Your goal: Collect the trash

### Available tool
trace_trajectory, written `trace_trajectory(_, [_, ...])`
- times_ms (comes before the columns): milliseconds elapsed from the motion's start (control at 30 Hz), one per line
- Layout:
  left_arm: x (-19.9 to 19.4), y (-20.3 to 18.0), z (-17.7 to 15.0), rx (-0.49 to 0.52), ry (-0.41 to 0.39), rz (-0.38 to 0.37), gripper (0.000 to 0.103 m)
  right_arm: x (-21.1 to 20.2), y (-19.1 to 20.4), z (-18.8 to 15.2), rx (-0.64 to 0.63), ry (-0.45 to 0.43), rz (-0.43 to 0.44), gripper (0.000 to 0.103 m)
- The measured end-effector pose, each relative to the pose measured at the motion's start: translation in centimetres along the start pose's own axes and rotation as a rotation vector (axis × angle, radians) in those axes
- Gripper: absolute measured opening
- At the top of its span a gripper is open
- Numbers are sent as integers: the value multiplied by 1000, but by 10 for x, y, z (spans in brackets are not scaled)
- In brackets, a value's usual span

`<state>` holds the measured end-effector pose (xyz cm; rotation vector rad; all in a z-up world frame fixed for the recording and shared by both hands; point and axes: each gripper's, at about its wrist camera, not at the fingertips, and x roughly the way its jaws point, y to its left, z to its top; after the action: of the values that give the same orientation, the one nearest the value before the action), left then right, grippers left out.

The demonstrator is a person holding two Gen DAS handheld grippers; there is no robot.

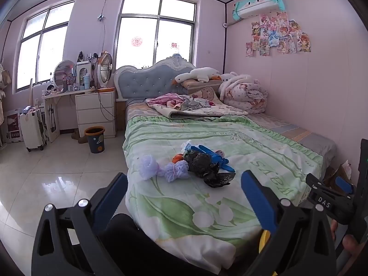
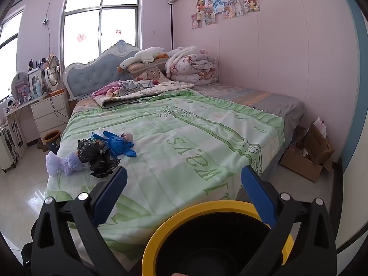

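Trash (image 1: 202,165) lies beyond both wide-open, empty claws.

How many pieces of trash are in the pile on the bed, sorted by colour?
Purple fluffy net balls: 2
Black crumpled plastic bags: 1 clump, maybe more, hard to tell
Blue gloves: 1 bunch
Orange bit: 1
Small pinkish bit: 1
Total: about 6 on the green blanket
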<state>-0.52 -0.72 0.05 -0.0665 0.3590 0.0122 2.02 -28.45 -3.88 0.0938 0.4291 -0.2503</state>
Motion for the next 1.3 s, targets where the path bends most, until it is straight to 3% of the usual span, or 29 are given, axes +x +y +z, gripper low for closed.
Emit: trace_trajectory(1300, [7, 2, 0, 7, 15, -5, 95, 2, -1, -3, 4, 7, -2, 95])
